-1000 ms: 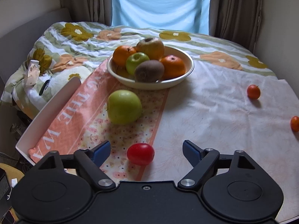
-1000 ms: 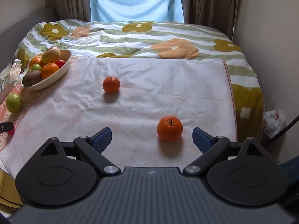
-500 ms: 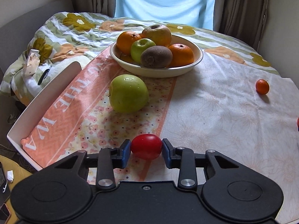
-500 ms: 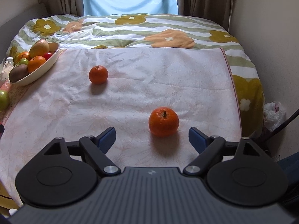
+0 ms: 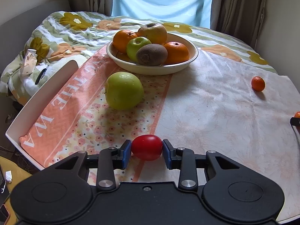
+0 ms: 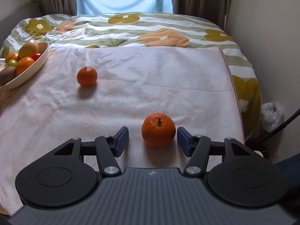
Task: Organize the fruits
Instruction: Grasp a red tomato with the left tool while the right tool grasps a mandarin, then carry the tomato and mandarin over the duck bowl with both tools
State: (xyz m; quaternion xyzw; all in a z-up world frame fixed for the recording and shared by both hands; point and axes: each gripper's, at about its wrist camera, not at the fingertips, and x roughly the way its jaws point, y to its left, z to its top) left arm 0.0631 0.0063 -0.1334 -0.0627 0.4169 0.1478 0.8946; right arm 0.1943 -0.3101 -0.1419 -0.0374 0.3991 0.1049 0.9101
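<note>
Pale cloth [image 6: 150, 78] lies mostly bare; left gripper [image 5: 146, 151] clamps red fruit [image 5: 146, 147]; right gripper [image 6: 152, 140], closing, straddles orange [image 6: 158, 129] untouched.

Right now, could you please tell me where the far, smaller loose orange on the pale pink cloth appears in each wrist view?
Left wrist view: the small loose orange sits at the far right edge, alone on the pale pink cloth.
Right wrist view: the same orange lies left of centre, beyond the jaws.
Shared landmark: the cream fruit bowl, top centre in the left view, at the left edge in the right view.
</note>
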